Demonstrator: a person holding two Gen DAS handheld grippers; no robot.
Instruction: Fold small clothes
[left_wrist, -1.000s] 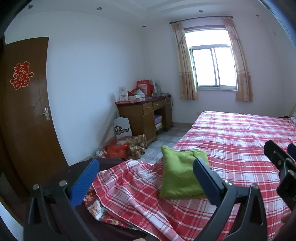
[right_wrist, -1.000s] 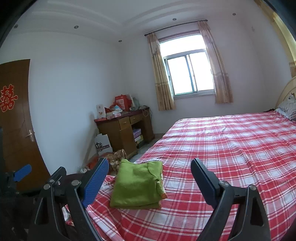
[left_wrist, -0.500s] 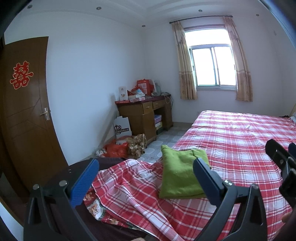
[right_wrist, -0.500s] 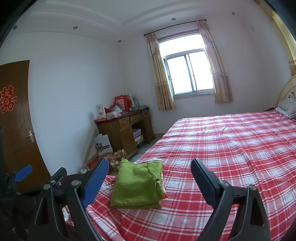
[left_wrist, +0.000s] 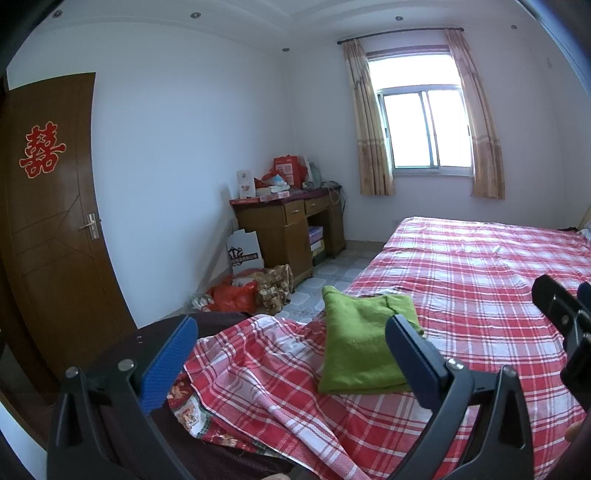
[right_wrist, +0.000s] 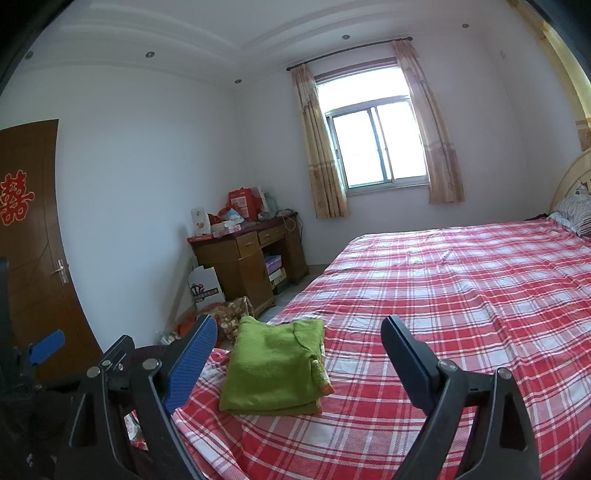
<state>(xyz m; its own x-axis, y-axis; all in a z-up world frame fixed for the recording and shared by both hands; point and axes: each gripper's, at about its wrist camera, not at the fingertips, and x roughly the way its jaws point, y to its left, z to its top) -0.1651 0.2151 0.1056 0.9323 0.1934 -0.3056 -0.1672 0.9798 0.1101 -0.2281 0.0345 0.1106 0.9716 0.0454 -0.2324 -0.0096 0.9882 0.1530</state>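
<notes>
While nothing has shifted since earlier | shirt (right_wrist: 273, 365) lies folded on bed (right_wrist: 461, 295) | left gripper (left_wrist: 291, 354), right gripper (right_wrist: 299, 354) wide apart, empty | fold looks finished

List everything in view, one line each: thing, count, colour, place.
Folded garment: one, green, near corner of the bed.
Bedsheet: one, red and white plaid, covering the bed.
Pillow: one, striped grey, at the headboard.
Desk: one, brown wood, against the far wall, cluttered on top.
Window: one, curtains either side.
Door: one, brown, with a red paper emblem.
Left gripper: open, empty, short of the garment.
Right gripper: open, empty.
</notes>
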